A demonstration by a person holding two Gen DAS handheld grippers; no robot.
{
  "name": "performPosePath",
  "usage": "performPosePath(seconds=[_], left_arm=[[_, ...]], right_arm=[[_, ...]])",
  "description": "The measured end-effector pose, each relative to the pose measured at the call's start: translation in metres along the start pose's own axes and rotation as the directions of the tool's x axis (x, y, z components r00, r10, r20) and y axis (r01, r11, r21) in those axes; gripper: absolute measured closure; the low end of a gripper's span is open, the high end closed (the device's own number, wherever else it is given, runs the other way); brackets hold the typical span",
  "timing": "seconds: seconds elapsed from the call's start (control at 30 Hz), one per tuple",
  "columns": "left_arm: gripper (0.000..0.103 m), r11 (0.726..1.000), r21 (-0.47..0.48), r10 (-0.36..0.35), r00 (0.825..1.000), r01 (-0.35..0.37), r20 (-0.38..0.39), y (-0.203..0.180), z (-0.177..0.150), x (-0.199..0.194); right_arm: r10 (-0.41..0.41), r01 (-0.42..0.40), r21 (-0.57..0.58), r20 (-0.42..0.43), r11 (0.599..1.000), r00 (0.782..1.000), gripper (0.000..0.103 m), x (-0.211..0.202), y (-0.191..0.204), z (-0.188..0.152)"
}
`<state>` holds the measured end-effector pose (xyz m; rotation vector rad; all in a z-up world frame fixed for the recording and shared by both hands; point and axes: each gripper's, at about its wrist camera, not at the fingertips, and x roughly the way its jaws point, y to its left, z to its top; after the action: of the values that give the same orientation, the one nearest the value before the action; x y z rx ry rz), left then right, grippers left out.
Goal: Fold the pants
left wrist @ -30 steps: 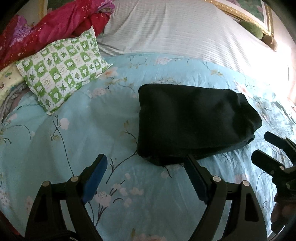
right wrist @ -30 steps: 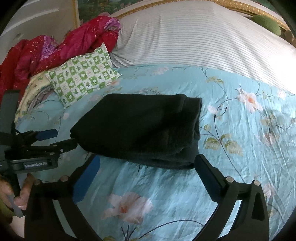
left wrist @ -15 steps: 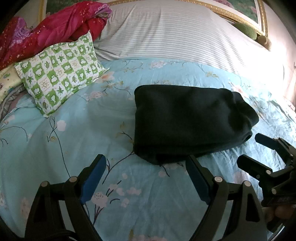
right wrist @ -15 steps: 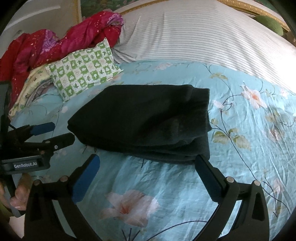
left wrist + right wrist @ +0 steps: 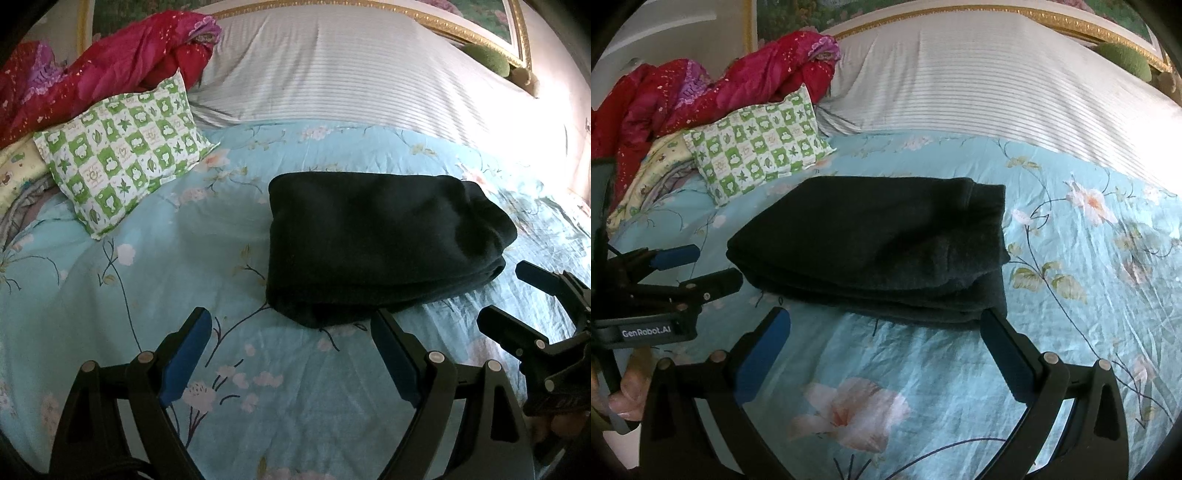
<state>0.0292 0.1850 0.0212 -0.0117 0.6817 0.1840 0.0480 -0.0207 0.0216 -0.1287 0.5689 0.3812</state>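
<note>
A bed fills both views, its pale blue flowered sheet [image 5: 155, 280] spread across the near half and a white striped cover [image 5: 351, 70] running over the far half up to a gold picture frame [image 5: 480, 33]. A heap of red cloth [image 5: 701, 96] is bunched at the far left corner. In front of it a green-and-white checked pillow [image 5: 122, 155] leans on a pale yellow pillow [image 5: 650, 173] and rests on the blue sheet. The pants [image 5: 369, 243], dark and already folded into a thick stacked bundle, lie in the middle of the blue sheet, well apart from the checked pillow, with nothing lying on them. The left gripper [image 5: 291, 358] hangs just in front of the bundle's near left corner, its blue-padded fingers spread wide and holding nothing. The right gripper [image 5: 882, 354] hangs before the bundle's near edge, fingers likewise spread and empty, its right finger close to the bottom layer. A hand [image 5: 628, 395] grips the left tool's handle. A small green round thing [image 5: 485, 59] sits by the frame.
</note>
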Motion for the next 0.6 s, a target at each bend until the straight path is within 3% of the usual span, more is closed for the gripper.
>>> performPosePath(seconds=[0.6], left_arm=[[0.014, 1.0, 0.008, 0.002, 1.0, -0.002, -0.008, -0.0033, 0.0001, 0.0022]], right_arm=[[-0.007, 0.007, -0.003, -0.003, 1.0, 1.0, 0.0, 0.0013, -0.0013, -0.0002]])
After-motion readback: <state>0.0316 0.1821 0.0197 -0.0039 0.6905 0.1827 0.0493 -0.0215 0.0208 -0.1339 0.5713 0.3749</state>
